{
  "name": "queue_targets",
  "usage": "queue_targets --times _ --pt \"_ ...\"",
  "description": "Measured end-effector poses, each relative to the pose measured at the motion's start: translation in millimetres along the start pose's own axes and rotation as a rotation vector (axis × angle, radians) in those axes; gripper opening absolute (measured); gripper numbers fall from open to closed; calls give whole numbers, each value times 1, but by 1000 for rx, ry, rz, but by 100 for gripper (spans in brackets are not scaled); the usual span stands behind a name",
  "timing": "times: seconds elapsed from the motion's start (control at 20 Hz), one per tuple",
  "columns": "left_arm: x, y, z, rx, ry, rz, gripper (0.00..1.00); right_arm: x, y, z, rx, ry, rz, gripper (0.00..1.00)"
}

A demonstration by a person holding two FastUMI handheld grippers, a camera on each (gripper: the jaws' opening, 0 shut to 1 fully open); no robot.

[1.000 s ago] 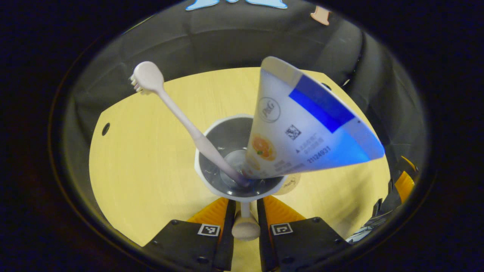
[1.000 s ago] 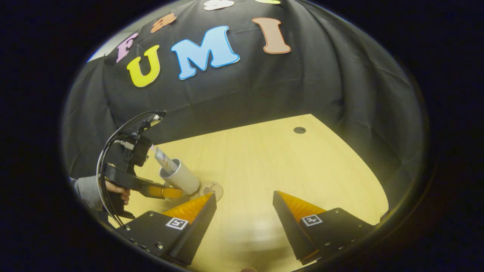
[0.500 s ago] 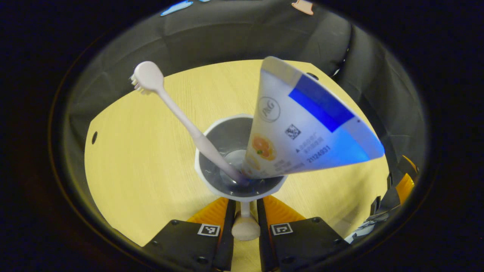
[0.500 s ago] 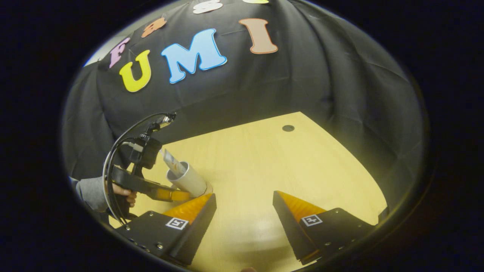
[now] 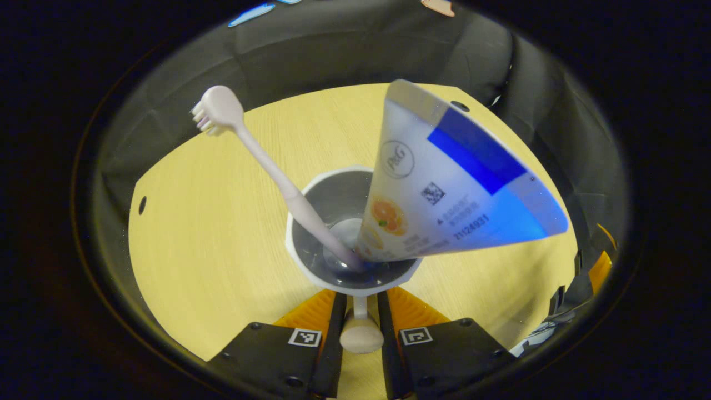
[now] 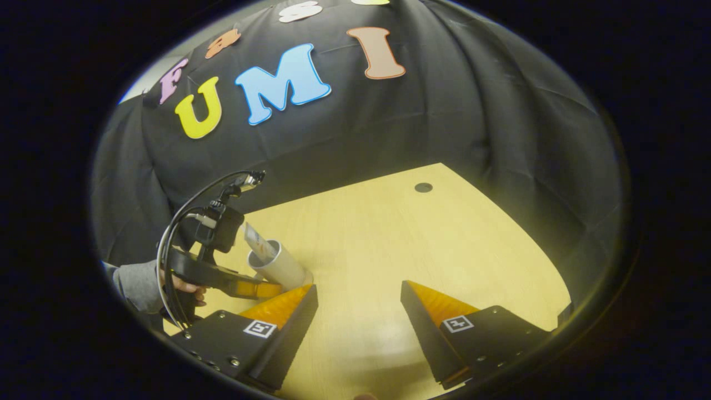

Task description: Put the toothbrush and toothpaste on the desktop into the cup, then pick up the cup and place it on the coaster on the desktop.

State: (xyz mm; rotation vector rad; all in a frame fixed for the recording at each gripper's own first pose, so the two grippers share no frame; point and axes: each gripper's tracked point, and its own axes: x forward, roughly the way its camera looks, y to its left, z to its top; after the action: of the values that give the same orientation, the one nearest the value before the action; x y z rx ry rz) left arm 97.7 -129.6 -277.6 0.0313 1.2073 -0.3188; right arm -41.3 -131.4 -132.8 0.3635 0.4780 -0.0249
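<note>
1. Gripping: left gripper [image 5: 360, 303], jaws closed on the thin handle [image 5: 360, 328] of the cup [image 5: 311, 265], one finger pressed to each side; handle's rounded knob end lodged between the fingers.
2. Held: cup, white outside, grey inside, mouth facing the left gripper view; in the right gripper view seen tilted, just beside the right gripper's left finger [image 6: 280, 304].
3. Contained: toothbrush [image 5: 261, 161], pale, foot in the cup bottom, bristled head up and leaning left past the rim.
4. Contained: toothpaste [image 5: 444, 183], white-and-blue tube, narrow end in the cup beside the toothbrush, flat crimped end fanning up and right.
5. Idle: right gripper [image 6: 358, 305], jaws wide apart, nothing between them, over bare desktop [image 6: 389, 244].
6. Carrying: a hand [image 6: 186, 286] with grey sleeve [image 6: 136, 286] on the left gripper's grip, cable looped above.
7. Beneath: light wood desktop with a dark round hole [image 6: 423, 187] near the far edge.
8. Coaster: position cannot be told.
</note>
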Motion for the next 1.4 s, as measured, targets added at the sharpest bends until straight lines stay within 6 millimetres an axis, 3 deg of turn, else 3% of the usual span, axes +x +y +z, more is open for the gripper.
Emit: queue_targets --times 0.15,0.35,0.65,0.9,0.95,1.05,1.1,1.15,1.2,1.4 --pt "-2 -11 1 -24 -32 -32 57 1 7 5 -15 -2 27 92" --pt "-15 -20 6 -49 -138 -7 95 2 15 15 -65 -29 60 92" --pt "-71 -25 9 -108 -367 46 99 -13 22 28 -100 -85 132 93" --pt "-140 -21 15 -144 -622 84 99 -25 31 49 -113 -158 152 92" --pt "-154 -23 17 -142 -673 91 93 -27 33 52 -115 -175 149 93" --pt "-191 -24 16 -122 -767 117 93 -35 39 61 -113 -216 144 88" --pt "-204 -21 19 -106 -807 127 93 -38 42 66 -112 -235 139 93" --pt "-216 -22 19 -91 -839 132 93 -40 43 68 -114 -249 128 88" --pt "-226 -23 17 -75 -868 137 93 -44 45 70 -122 -261 119 92" --pt "-260 -20 16 -31 -983 169 97 -65 58 81 -205 -347 87 93"
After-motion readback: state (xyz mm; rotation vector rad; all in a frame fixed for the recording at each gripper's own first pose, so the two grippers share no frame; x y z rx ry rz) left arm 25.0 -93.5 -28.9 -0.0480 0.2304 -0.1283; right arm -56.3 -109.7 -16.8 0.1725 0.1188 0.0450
